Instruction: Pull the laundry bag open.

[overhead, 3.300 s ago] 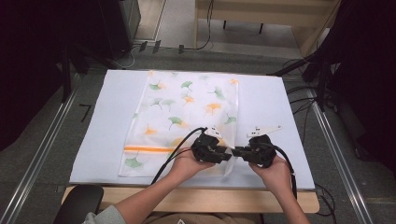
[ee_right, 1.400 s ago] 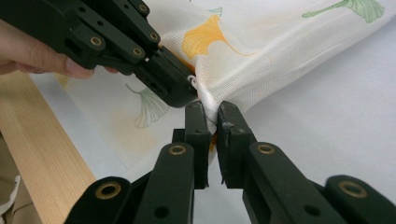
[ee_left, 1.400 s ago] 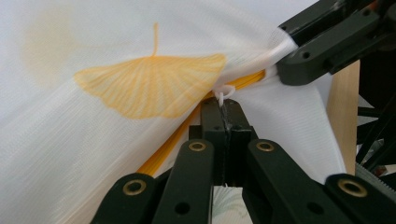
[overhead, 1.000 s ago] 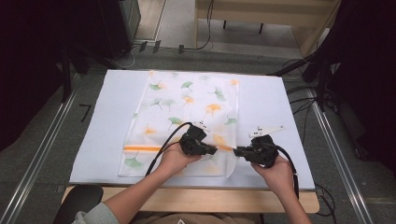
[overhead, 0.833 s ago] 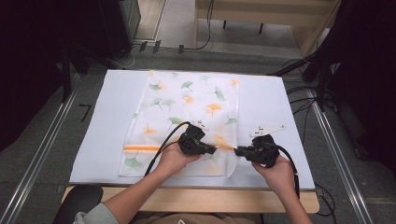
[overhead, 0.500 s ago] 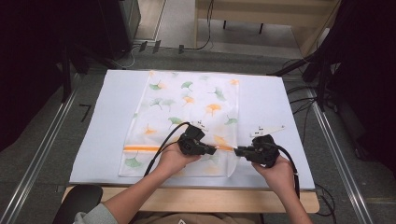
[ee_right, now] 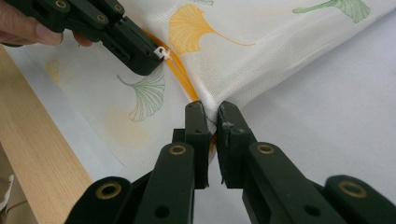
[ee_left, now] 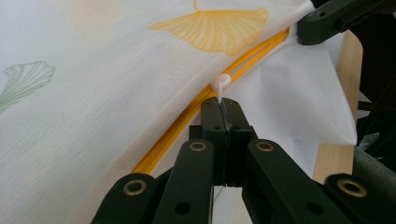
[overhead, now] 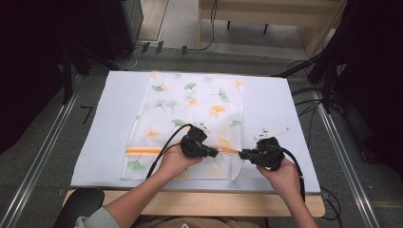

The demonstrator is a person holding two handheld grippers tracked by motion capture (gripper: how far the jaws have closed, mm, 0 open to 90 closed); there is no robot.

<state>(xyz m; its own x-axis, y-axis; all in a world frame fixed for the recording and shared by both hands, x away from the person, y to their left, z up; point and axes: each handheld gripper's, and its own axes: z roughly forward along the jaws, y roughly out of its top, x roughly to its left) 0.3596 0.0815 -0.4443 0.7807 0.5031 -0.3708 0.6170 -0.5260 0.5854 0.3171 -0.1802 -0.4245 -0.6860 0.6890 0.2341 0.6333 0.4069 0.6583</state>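
Near edge of the table (overhead: pixel 294 118): left tongs (ee_left: pixel 219 105) clamped on the white zipper pull (ee_left: pixel 220 83), right tongs (ee_right: pixel 211 119) pinching the mesh bag (overhead: pixel 190 109) corner at the orange zipper (overhead: pixel 142 150), which runs crosswise. Bag's long axis stretches away toward the far edge.

No words, brand names, labels or numbers can be read anywhere in these views. The only marking is a dark angular mark on the floor (overhead: pixel 87 114) left of the table, too unclear to read as a character.
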